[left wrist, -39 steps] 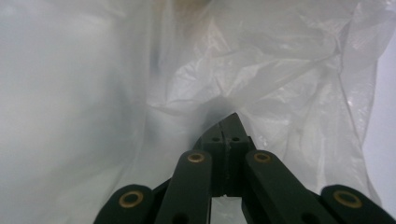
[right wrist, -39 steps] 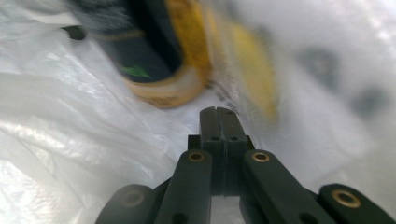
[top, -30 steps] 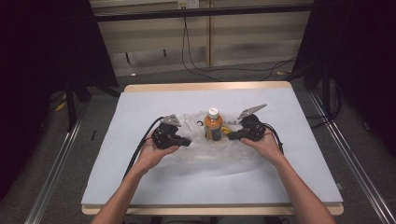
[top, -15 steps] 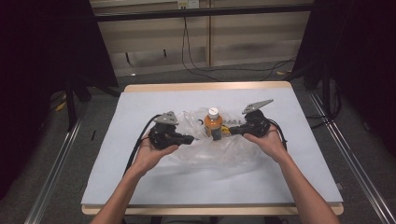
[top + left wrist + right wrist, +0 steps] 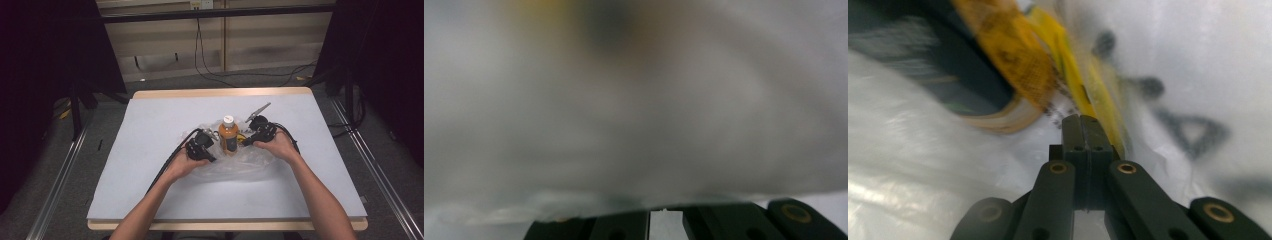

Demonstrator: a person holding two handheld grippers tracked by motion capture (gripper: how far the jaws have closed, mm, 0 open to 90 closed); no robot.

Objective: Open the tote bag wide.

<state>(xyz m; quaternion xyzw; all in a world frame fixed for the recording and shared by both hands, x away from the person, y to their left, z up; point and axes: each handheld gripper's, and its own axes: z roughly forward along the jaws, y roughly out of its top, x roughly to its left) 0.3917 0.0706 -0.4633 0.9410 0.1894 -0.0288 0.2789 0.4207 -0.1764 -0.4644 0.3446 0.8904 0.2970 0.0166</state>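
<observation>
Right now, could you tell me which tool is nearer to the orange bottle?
Left, narrowly. The left tool sits just beside the orange bottle on its left, over the plastic bag; the right tool sits slightly farther off on the bottle's right.

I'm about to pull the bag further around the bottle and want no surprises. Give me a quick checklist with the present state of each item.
1. Bottle upright, white cap on: ok.
2. Clear plastic bag gathered around the bottle's base on the table: ok.
3. Right tool jaws shut against the bag film: ok.
4. Left tool at the bag edge beside the bottle: ok. Whether it grips film: cannot tell, its own view is blurred.
5. Cables trailing clear of the bag: ok.
6. Bag mouth fully around the bottle: cannot tell.
</observation>
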